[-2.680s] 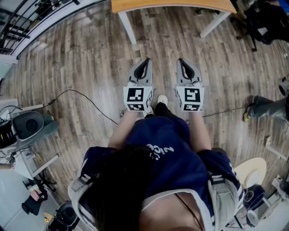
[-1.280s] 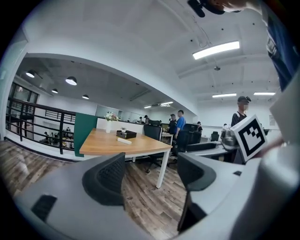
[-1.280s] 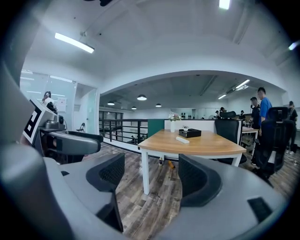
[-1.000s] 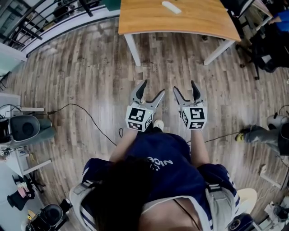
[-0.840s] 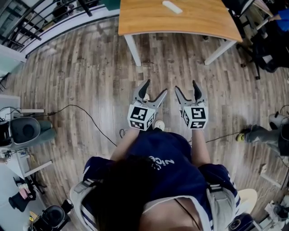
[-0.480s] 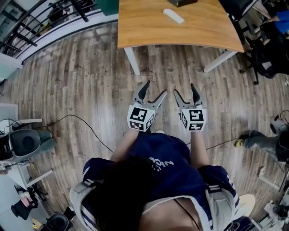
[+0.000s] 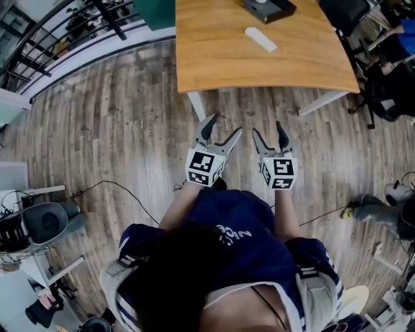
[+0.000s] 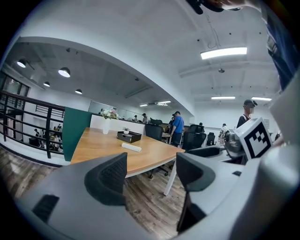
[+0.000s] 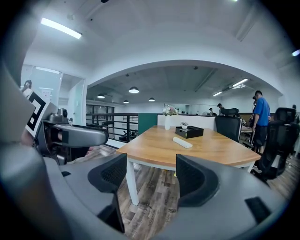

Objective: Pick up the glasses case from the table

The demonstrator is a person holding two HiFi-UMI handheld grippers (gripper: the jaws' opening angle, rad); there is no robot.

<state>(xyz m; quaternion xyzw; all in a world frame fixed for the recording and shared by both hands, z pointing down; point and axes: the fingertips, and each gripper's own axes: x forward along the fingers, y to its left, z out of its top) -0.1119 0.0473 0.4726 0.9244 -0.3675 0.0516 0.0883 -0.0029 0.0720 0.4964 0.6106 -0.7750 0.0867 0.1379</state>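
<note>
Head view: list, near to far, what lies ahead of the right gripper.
right gripper, open and empty → wooden floor → table → white glasses case → black tray at the top edge of the picture

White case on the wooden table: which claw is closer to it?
Right. The right claw is over the floor, nearly in line with the white case; the left claw is off to its left. Neither reaches the table.

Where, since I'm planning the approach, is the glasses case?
In the head view the white glasses case lies on the wooden table, about mid-width, just on the near side of the black box.
</note>
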